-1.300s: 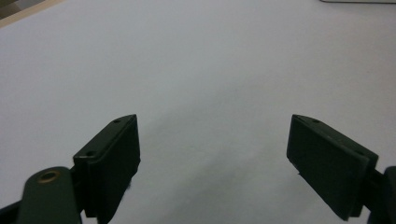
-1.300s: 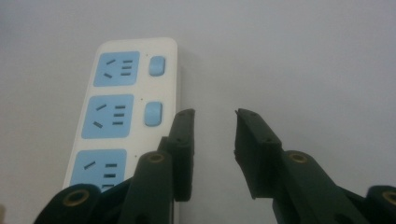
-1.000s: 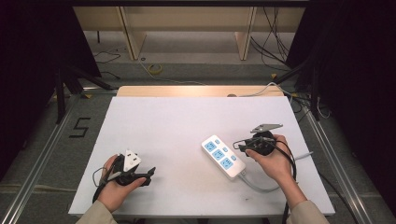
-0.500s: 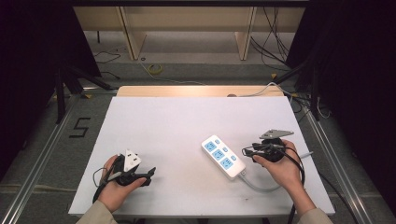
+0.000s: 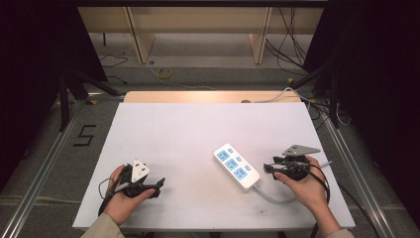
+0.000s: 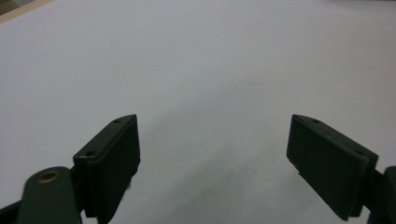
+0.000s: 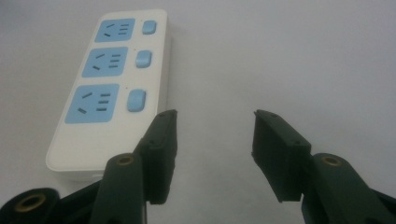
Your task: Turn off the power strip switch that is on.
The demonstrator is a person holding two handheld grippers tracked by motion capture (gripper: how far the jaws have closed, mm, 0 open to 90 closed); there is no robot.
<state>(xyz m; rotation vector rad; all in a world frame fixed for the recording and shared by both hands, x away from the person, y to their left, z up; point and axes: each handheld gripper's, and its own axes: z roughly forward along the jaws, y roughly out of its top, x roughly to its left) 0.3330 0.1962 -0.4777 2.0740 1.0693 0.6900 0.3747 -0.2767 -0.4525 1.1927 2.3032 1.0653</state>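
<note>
White power strip [image 5: 236, 167] lies flat on the white table [image 5: 198, 129], lower right of centre in the high view, three blue sockets facing up, its grey cord [image 5: 277, 197] curling off the near end toward the lower right. Right gripper [image 5: 270, 168] sits just beside that near end, held low over the table; in the right gripper view its jaws stand apart with nothing between them, the strip filling the upper left with its near corner just beyond the left jaw. Left gripper [image 5: 159, 184] rests at the lower left of the high view, well apart from the strip, jaws wide apart over bare tabletop, holding nothing. Risks, as I judge them: the strip looks light and the table smooth, so a jaw landing on its edge rather than astride it would likely shove or spin it instead of gripping. The cord loops near the right hand [image 5: 303, 184] and could snag or drag the strip. A pinch across the top may press a switch [image 7: 136, 100].
</note>
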